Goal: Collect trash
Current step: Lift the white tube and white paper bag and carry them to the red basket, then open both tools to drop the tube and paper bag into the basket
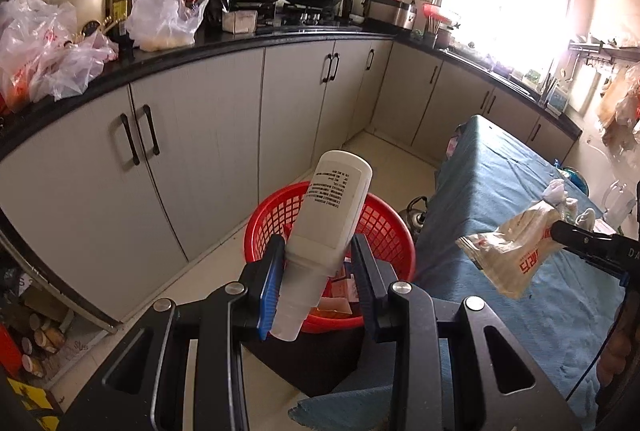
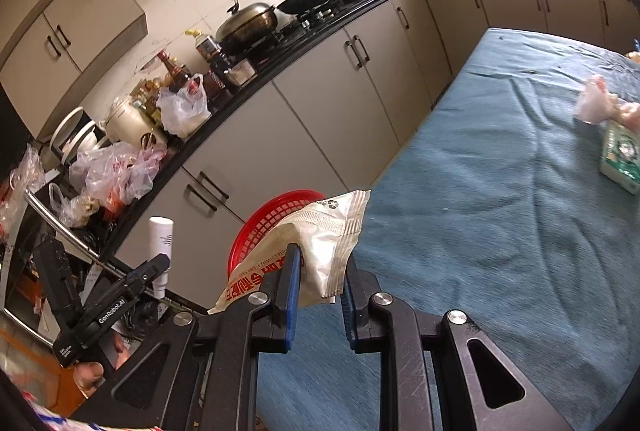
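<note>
My left gripper (image 1: 318,251) is shut on a white plastic bottle (image 1: 332,215), held tilted above the red mesh basket (image 1: 384,231) on the floor. The basket holds some wrappers. My right gripper (image 2: 320,263) is shut on a crumpled white plastic wrapper (image 2: 320,231) with red print, held over the table's left edge, next to the basket (image 2: 264,223). The wrapper (image 1: 508,251) and the right gripper also show at the right of the left wrist view. The bottle (image 2: 161,243) and left gripper show at the left of the right wrist view.
A table with a blue cloth (image 2: 500,191) carries crumpled tissue (image 2: 596,103) and a green packet (image 2: 622,159) at its far right. A black counter (image 1: 200,47) with bags, bottles and pans runs along grey cabinets (image 1: 208,135). A kettle (image 1: 416,215) stands beside the basket.
</note>
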### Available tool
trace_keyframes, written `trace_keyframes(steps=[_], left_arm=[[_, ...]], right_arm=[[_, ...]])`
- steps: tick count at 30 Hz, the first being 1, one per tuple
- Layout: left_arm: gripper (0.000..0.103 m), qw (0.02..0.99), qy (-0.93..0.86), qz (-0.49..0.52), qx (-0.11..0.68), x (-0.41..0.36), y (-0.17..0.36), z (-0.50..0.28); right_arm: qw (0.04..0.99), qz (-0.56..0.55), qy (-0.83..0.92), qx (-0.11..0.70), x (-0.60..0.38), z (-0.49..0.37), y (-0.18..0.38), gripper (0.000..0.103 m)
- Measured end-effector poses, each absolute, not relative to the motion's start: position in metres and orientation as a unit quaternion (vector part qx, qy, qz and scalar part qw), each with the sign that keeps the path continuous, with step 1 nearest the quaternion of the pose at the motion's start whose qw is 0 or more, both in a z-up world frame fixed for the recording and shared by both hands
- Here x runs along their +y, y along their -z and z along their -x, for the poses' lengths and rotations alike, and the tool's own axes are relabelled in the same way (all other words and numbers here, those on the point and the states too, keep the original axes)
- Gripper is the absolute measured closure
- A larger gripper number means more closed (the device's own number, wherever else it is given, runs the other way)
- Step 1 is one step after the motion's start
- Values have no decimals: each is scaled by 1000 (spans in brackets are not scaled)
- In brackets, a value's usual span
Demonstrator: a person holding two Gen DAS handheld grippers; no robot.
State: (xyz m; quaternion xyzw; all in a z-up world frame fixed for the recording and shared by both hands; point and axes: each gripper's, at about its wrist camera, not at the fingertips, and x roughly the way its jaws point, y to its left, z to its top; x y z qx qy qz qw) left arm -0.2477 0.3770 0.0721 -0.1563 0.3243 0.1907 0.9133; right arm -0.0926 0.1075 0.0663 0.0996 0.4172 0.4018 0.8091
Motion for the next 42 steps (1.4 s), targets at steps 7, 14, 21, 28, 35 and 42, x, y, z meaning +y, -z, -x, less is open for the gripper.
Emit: trace_keyframes(steps=[7,14,21,28,35,42], left_arm=[[70,910,-184,147,341,382,-55,228],[70,905,-176,153,357,391,-39,211],[70,901,-169,154,368,399,-26,193],[70,901,-167,153,370,408,-20,177],[70,899,-167,149,377,412,-13,164],[70,896,-169,149,383,418,-7,157]], right_arm=[[803,-83,-409,425,136,88,-59,83],[802,-63,-415,424,161,83,-55,83],[802,-53,-416,425,189,73,-50,83],[816,-18,-404,413,217,66,-49,83],[821,25,-400,407,240,67,-40,83],[815,31,-399,419,247,65,-27,83]])
